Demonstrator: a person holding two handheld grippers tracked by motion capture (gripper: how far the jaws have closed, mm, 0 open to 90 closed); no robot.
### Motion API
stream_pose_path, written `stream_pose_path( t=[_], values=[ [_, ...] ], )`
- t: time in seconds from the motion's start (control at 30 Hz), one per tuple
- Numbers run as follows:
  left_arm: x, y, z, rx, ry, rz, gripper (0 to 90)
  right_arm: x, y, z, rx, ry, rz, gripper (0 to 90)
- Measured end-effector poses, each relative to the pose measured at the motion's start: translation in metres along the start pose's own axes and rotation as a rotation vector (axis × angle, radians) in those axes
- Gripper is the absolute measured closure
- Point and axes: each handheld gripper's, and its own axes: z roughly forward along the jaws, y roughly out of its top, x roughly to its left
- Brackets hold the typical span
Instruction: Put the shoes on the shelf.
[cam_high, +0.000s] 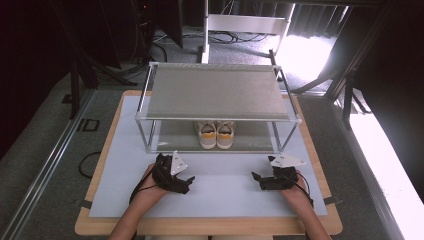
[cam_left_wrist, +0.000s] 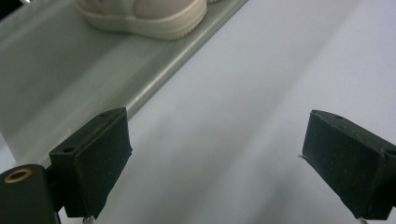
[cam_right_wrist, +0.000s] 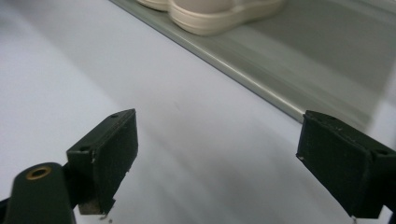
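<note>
left tool (cam_high: 189, 179): jaws wide apart, nothing between | right tool (cam_high: 256, 178): jaws wide apart, nothing between

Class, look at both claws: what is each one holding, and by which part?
Nothing is held. The left claw and the right claw are both open over the bare mat, short of the shoes on the rack's lower shelf.

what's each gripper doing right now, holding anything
Left gripper: open, nothing between its black fingers, above the pale blue mat.
Right gripper: open, empty too.
</note>
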Motion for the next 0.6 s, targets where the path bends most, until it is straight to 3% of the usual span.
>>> stream_pose_path(
  t=[0.2, 0.3, 0.4, 0.6],
  values=[
    [0.005, -0.014, -0.008, -0.018, -0.003, -0.039, 7.6, -0.013, -0.016, -0.016, 0.009, -0.045, 0.034, 12.0],
    [0.006, -0.022, -0.013, -0.039, 0.045, -0.043, 7.6, -0.020, -0.022, -0.022, 0.008, -0.070, 0.049, 12.0],
    [0.010, -0.029, -0.018, -0.058, 0.051, -0.068, 7.6, -0.027, -0.028, -0.027, 0.000, -0.089, 0.061, 11.9],
    [0.012, -0.044, -0.019, -0.086, 0.047, -0.112, 7.5, -0.030, -0.032, -0.027, -0.015, -0.101, 0.059, 11.9]
  ],
)
